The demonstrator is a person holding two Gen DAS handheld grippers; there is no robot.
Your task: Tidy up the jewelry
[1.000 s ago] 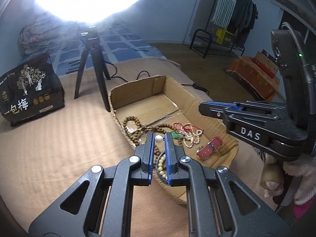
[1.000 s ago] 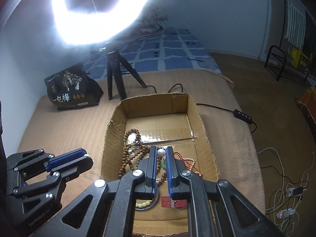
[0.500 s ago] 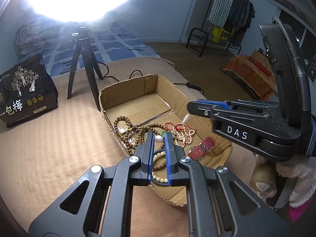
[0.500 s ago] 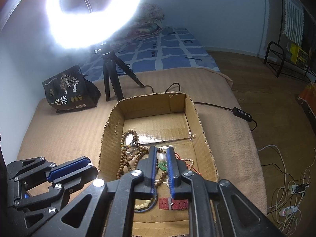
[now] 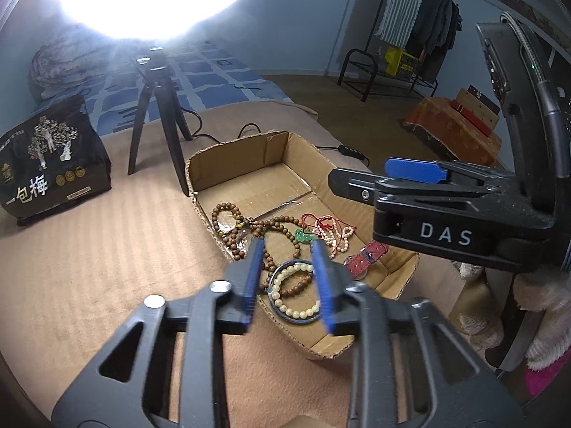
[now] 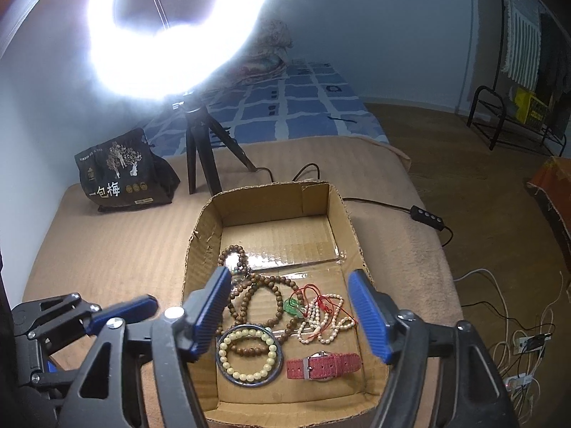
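Fingers (image 6: 367,317) ribbed blue, opening, apparently empty

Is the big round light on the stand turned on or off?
On. The ring light glows so brightly that it washes out white in both views, above its black tripod behind the cardboard box.

White letters "DAS" on the black body of the right tongs (image 5: 415,174), seen side-on from the left wrist view. Black bag (image 5: 50,164) standing on the bed: large white characters "一包梅" low on its front, under a tree picture and beside three small gold medals; a pale label below them is too small to read. Same bag (image 6: 123,174), same characters from the right wrist view.
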